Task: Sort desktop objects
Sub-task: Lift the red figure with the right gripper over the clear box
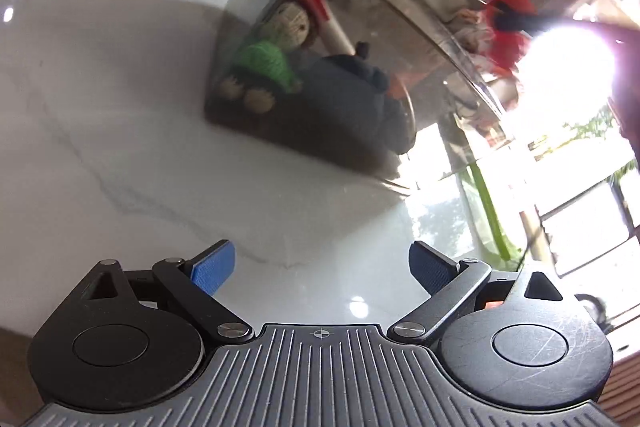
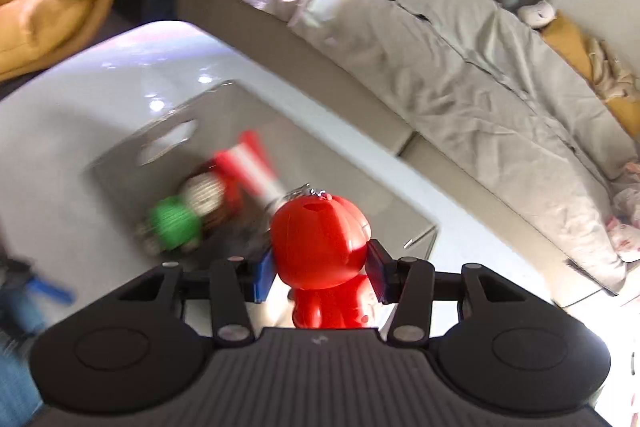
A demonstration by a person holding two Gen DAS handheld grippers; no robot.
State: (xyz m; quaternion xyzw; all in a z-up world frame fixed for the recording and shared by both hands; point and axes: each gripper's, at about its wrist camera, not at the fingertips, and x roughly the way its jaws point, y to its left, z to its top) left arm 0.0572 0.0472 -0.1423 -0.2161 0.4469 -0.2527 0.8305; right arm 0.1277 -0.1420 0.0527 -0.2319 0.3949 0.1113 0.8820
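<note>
**Red figure gripped above the clear bin**

The right tool [image 2: 320, 269] is clenched on a red plastic figure [image 2: 320, 247] with a round head and a keychain ring on top; its blue pads press the sides of the head, and the figure hangs in the air just over the near edge of a clear storage bin [image 2: 168, 143] on the white marble worktop [image 1: 120, 147]. Inside the bin lie a crocheted doll [image 1: 280, 43] in a green top, a red-and-white tube [image 1: 328, 19] and a dark bundle [image 1: 352, 87]. The left tool [image 1: 322, 265] is released, its blue pads spread with only bare worktop between them, near the bin's side. A sheet-draped sofa [image 2: 440, 47] lined with plush toys stands behind the worktop.
</note>
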